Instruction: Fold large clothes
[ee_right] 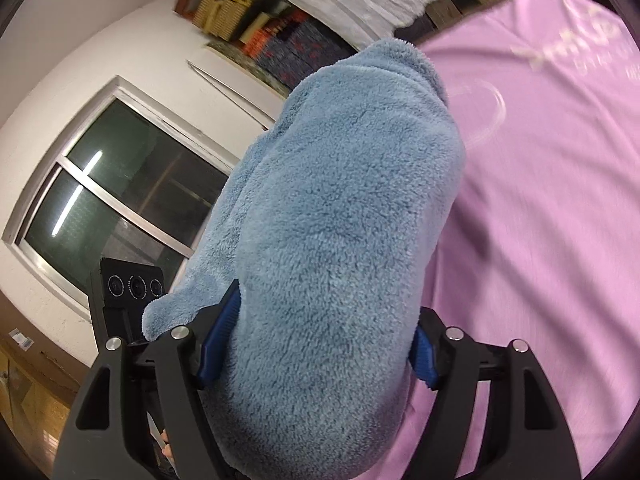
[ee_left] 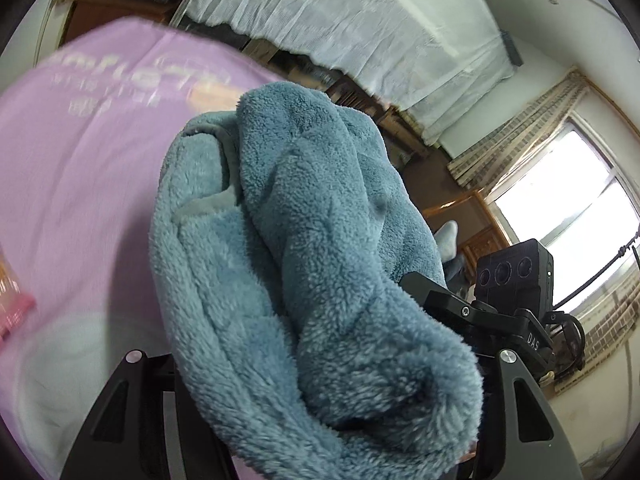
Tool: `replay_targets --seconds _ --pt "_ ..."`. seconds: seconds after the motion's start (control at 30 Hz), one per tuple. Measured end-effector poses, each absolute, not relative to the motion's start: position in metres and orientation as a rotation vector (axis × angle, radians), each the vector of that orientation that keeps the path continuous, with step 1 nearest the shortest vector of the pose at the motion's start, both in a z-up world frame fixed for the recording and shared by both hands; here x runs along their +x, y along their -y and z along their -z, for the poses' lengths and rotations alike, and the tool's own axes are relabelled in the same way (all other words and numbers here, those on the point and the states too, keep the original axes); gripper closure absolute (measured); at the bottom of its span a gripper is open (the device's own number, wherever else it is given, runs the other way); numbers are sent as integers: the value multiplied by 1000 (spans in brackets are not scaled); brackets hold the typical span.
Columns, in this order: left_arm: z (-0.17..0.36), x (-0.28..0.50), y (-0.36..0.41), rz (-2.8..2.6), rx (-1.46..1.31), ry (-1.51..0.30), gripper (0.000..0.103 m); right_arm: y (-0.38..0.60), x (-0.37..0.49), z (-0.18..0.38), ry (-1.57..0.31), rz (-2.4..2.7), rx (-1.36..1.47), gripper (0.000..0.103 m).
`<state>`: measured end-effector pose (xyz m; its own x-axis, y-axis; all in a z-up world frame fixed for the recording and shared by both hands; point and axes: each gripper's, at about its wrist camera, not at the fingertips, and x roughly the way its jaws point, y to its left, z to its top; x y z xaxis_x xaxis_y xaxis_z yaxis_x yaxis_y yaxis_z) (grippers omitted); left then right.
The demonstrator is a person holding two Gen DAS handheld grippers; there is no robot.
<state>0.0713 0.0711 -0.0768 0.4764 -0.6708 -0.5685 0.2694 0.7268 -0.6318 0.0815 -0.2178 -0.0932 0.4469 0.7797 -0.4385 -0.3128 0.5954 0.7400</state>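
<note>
A thick blue fleece garment (ee_left: 320,240) hangs bunched up above a lilac sheet (ee_left: 80,200). In the left wrist view it fills the gap between the arms of my left gripper (ee_left: 328,400) and hides the pads, which are closed on a fat fold. In the right wrist view my right gripper (ee_right: 320,348) is shut on another thick fold of the fleece (ee_right: 340,220), with the blue pads (ee_right: 222,332) pressed into both sides. The right gripper's camera housing (ee_left: 516,272) shows just right of the fleece, and the left gripper's housing (ee_right: 132,286) just left of it.
The lilac sheet (ee_right: 540,220) carries white lettering and lies blurred under the garment. A white lace cloth (ee_left: 340,20) hangs over shelves behind. A bright window (ee_left: 560,200) is on the right, a dark window (ee_right: 120,188) on the left, and stacked boxes (ee_right: 280,40) fill a shelf.
</note>
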Motion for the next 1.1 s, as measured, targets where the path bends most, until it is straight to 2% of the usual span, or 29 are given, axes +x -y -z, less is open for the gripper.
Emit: replay_targets --seconds 0.17,0.27,0.4,0.53,0.93,1.1 --pt "114 80 -67 564 -469 -946 40 219 87 142 -957 -674 648 32" --pt "112 78 -59 540 -384 -925 38 219 85 151 -952 -668 624 29" --pt "117 82 -65 550 -438 -948 34 215 89 150 -940 -626 619 27" --pt "109 75 -68 515 -432 -940 31 212 93 141 -956 -597 590 15" --pt "39 14 -41 271 -101 -734 32 217 31 69 -774 -360 306 13" --pt "3 -26 -33 197 -1 -587 20 209 -1 41 -693 -306 220 9"
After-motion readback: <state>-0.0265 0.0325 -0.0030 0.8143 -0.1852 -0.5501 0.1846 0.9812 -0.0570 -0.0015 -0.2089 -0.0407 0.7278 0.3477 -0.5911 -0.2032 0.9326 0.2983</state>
